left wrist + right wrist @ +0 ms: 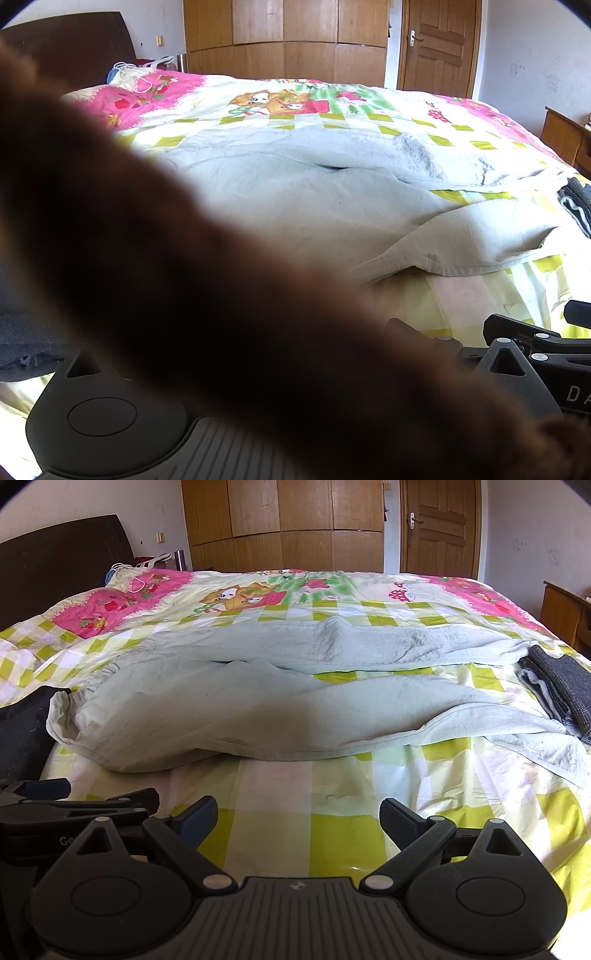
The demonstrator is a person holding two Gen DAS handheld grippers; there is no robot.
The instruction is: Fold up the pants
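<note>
Pale grey-green pants (pixel 221 709) lie spread across the bed, waistband at the left and both legs running right with a gap between them. In the left wrist view the pants (pixel 314 192) show beyond a blurred brown mass (pixel 166 277) close to the lens. It hides most of my left gripper, leaving only one fingertip (pixel 397 325) showing, set wide. My left gripper (pixel 96 794) sits low at the left, fingers apart, holding nothing. My right gripper (pixel 299 812) is open over the checked cover, short of the pants' near edge.
The bed's checked cover (pixel 332 830) fills the foreground. Folded dark garments (pixel 565 686) lie at the right by the pant legs, and dark cloth (pixel 22 731) at the left by the waistband. A dark headboard (pixel 55 554), wardrobe (pixel 295 520), door (pixel 439 524) and wooden side table (pixel 561 613) surround the bed.
</note>
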